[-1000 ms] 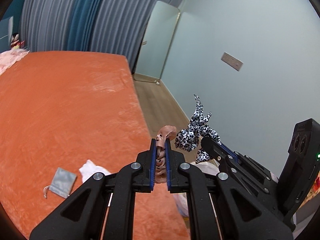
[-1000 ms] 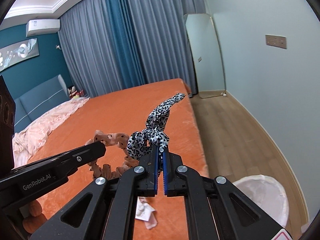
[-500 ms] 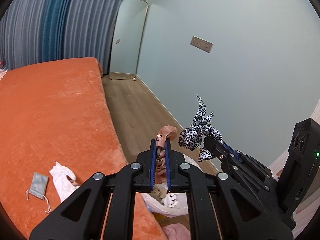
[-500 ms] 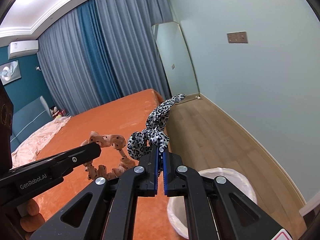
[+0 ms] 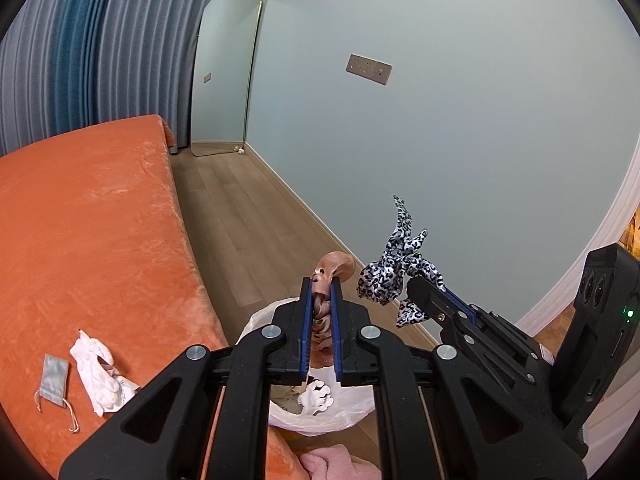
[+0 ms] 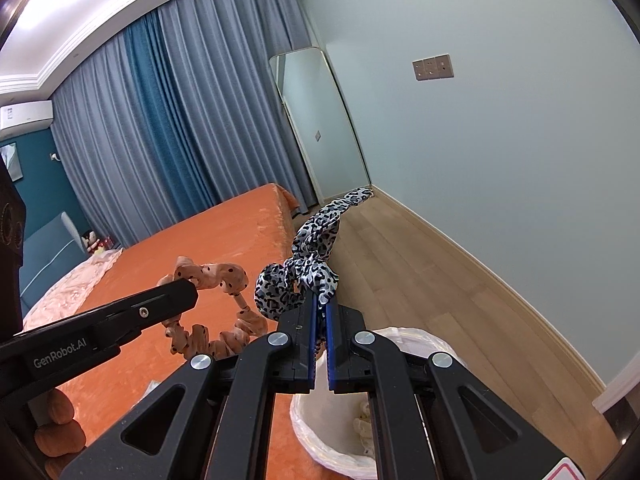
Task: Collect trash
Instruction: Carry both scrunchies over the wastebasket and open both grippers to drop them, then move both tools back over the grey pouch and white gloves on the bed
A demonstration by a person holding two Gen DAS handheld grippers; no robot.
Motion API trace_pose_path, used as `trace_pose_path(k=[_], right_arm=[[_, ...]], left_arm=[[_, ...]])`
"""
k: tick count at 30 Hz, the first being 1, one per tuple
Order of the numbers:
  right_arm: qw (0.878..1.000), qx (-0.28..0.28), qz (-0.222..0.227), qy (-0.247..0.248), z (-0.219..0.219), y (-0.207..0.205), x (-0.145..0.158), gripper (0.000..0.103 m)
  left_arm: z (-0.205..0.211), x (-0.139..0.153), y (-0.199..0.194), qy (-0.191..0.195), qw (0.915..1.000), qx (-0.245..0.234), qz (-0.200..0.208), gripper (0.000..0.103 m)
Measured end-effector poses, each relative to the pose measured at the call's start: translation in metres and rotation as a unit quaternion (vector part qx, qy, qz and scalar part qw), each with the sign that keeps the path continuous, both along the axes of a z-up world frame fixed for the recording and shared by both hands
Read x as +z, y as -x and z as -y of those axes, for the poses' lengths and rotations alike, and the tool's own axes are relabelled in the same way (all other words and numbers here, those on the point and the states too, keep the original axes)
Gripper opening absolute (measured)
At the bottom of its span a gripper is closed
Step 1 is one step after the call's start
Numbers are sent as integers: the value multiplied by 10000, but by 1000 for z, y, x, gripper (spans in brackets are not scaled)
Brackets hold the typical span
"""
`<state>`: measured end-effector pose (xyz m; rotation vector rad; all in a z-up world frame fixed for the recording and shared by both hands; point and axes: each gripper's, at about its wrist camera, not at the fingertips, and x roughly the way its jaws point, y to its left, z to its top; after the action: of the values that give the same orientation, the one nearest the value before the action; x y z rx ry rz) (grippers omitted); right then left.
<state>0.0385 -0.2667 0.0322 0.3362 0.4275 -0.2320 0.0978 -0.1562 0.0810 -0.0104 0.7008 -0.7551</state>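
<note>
Left wrist view: the left hand-held gripper (image 5: 320,312) is clamped on a peach spotted scrunchie (image 5: 332,268), held above the white-lined trash bin (image 5: 320,420) beside the orange bed (image 5: 92,240). The right hand-held gripper (image 6: 319,320) is clamped on a leopard-print scrunchie (image 6: 304,268) over the same bin. A crumpled white tissue (image 5: 94,372) and a grey drawstring pouch (image 5: 54,378) lie on the bed.
</note>
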Motion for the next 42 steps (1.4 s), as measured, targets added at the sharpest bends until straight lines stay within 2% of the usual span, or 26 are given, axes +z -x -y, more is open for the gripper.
trace_pose_path(k=[4,7,8,10,11,13,24,28,42], right_arm=[[9999,-84,-25,-51,7,5,-5,4],[9998,-121,-34,-141,14,6,-8,12],[9997,-138,-35,-180,15,7,-9,13],[9996,-174,-97,-220,15,3,-11,18],[9995,-195,-101,-223,15,5,-12,24],[9995,-200,-92,-221,15,6,-13,28],[9996,-134,-127,-224,11,8,-16,28],[9998,-91,-106,-169,5,11,-15,35],[9995,186,-228,-84,-20,-2,-16,39]], left_arm=[[12,-7,-5,-26,9999,-84,-116,10],[17,-12,-8,-19,9998,-90,-157,14],[18,-14,-9,-46,9999,-37,-138,19],[19,-16,-8,-69,9999,138,-15,43],[19,-16,-8,-71,9998,166,5,45],[20,-18,-8,-92,9998,161,-15,45],[12,-19,-11,-123,9994,313,-41,45],[7,-19,-10,-117,9993,357,-29,45],[-33,-22,-16,-69,9972,732,-126,49]])
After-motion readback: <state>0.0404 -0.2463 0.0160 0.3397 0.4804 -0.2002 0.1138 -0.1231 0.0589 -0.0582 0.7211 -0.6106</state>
